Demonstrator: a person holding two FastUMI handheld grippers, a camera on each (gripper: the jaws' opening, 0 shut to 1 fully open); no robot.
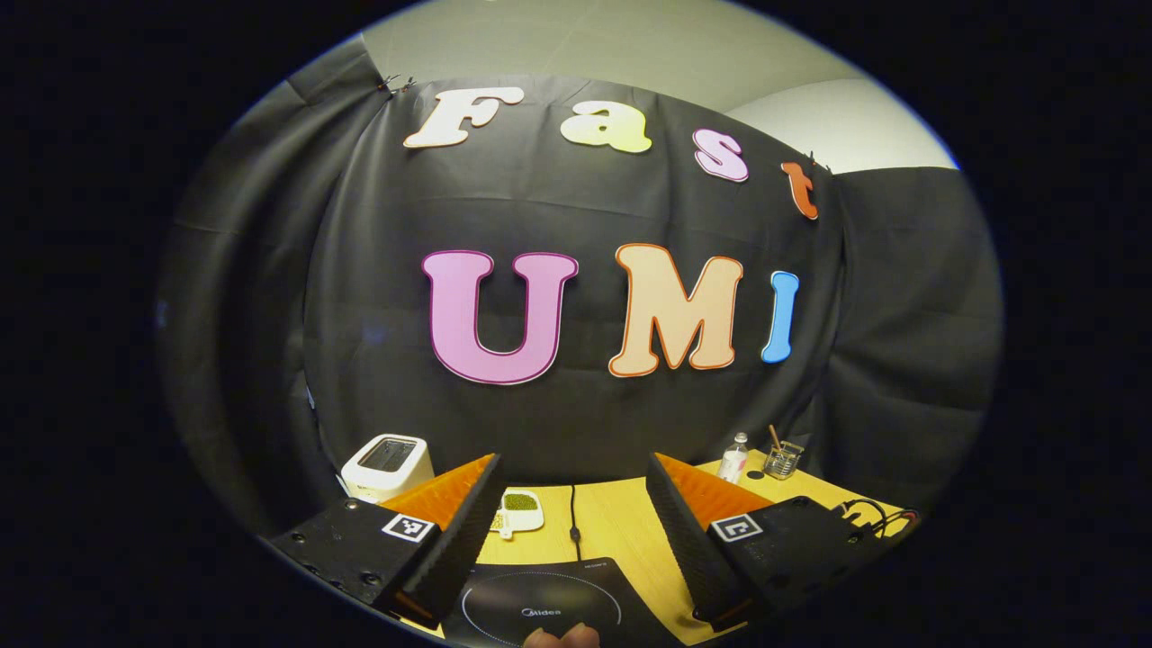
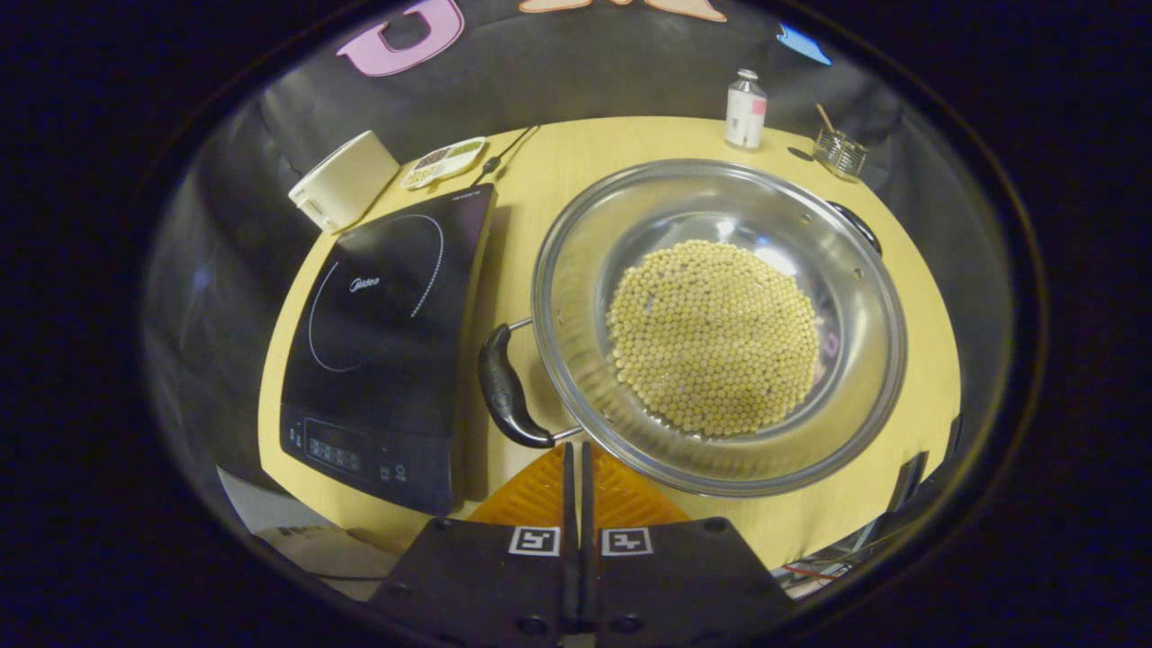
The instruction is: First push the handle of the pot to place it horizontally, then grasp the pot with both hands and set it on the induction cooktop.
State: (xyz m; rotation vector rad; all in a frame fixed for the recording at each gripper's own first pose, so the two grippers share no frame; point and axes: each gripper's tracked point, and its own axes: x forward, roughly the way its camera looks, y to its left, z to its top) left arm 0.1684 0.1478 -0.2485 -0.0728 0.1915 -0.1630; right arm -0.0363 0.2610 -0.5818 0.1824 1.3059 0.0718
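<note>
The right gripper has its two fingers pressed flat together with nothing between them; their tips sit just beside the near black handle of the pot, close to where the handle's wire meets the pot's rim, though contact cannot be confirmed. The pot is a wide steel one holding a heap of pale round beans, and it stands on the yellow table just right of the induction cooktop, not on it. A second black handle shows at the pot's far rim. Beyond the cooktop lie a white toaster and a small white dish of green beans; past the pot stand a small bottle and a glass with a stick.

The left gripper hangs spread wide and empty above the cooktop's near edge, facing the booth wall.
</note>
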